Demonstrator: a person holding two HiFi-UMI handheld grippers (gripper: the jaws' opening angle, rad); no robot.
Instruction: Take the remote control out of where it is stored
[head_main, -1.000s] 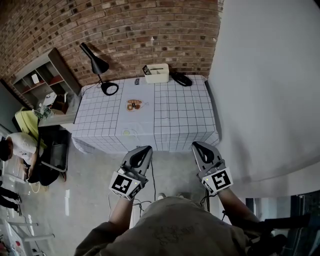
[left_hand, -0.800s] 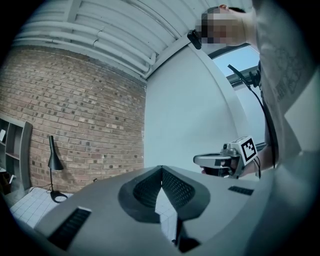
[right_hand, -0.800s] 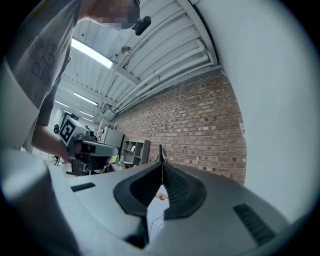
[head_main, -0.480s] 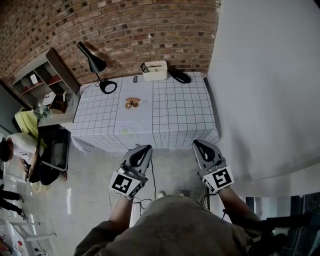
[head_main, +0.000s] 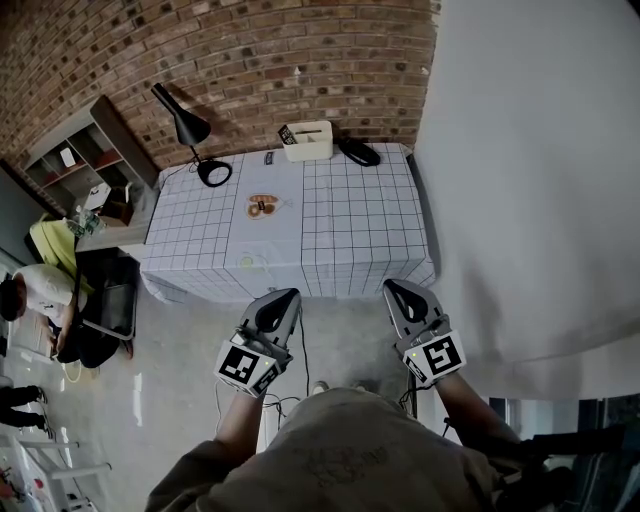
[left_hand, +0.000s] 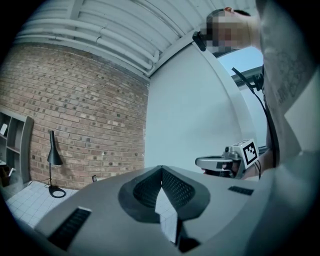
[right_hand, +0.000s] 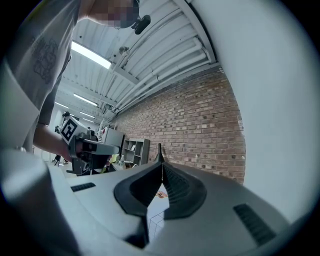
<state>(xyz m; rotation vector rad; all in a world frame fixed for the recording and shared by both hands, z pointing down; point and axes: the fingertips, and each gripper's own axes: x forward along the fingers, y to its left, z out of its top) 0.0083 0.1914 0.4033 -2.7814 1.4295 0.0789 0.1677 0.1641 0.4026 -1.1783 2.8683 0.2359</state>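
Task not begun: left claw (head_main: 284, 298) and right claw (head_main: 399, 292) both closed and empty, on the near side of the table (head_main: 350, 230). Brick wall (head_main: 300, 60) behind the table. White box (head_main: 314, 146) at the table's far edge. Remote control (head_main: 288, 134) probably standing in it, untouched.

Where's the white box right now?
Head view: the white box sits at the table's far edge by the brick wall, black lamp to its left, a dark object close on its right.

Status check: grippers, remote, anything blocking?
Left hand-held gripper and right hand-held gripper shut, empty, short of table. Remote seemingly in white box, far edge. Lamp left of box; no blocker seen.
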